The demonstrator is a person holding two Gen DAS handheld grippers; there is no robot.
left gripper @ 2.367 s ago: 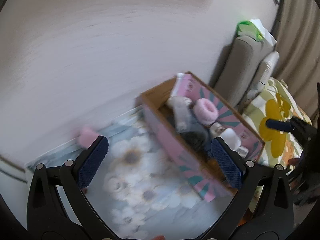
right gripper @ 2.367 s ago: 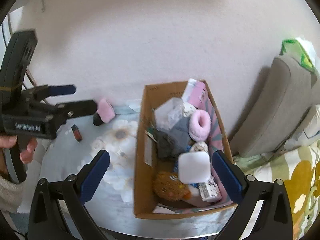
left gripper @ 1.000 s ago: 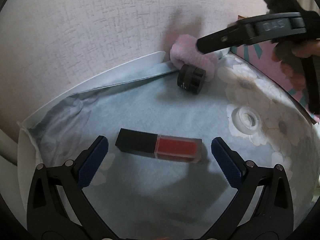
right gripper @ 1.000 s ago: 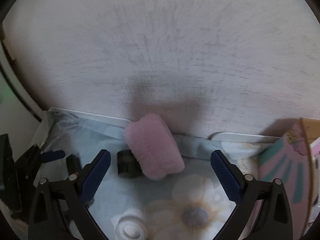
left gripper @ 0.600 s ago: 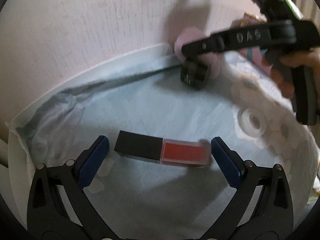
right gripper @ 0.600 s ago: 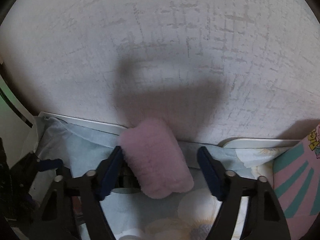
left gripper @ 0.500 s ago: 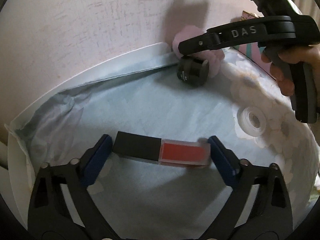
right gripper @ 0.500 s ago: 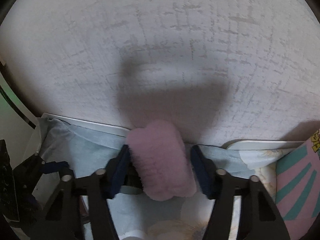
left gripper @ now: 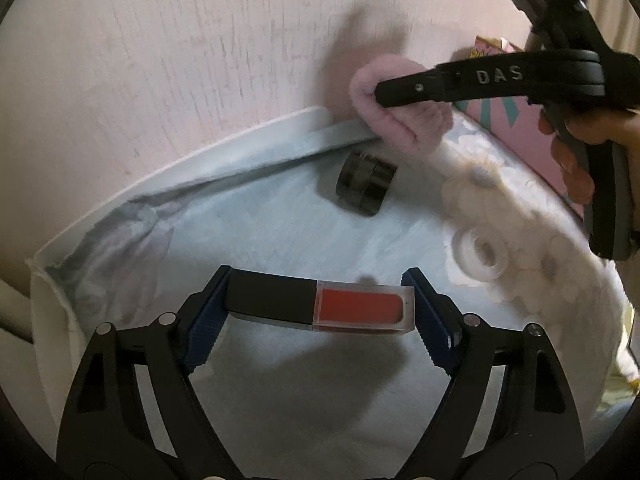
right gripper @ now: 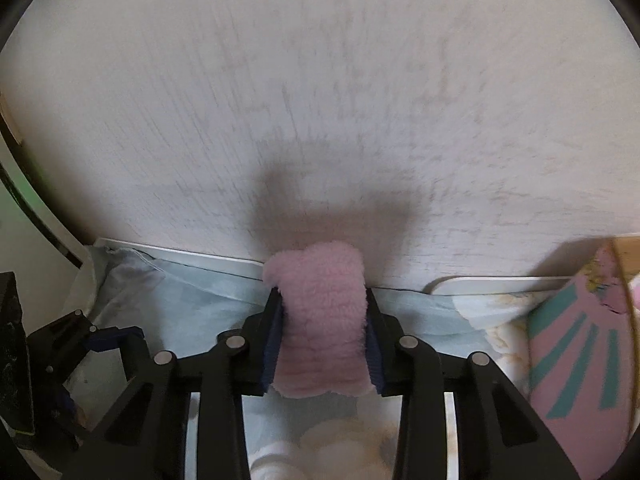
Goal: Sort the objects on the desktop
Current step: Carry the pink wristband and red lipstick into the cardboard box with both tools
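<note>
My left gripper (left gripper: 320, 316) is shut on a lip gloss tube (left gripper: 320, 307) with a black cap and red body, held lengthwise between the pads just above the floral cloth. My right gripper (right gripper: 322, 340) is shut on a fluffy pink roll (right gripper: 323, 344) and holds it near the wall. The pink roll also shows in the left wrist view (left gripper: 394, 110), with the right gripper's finger across it. A small black cylinder (left gripper: 365, 184) lies on the cloth below it.
A white tape roll (left gripper: 482, 253) lies on the floral cloth (left gripper: 280, 220) at the right. The pink and teal cardboard box (right gripper: 576, 360) stands at the right. The wall is close behind. The table's white edge (left gripper: 48, 320) runs along the left.
Both grippers have closed: the left on the lip gloss tube, the right on the pink roll. The pink roll is now lifted off the black cylinder.
</note>
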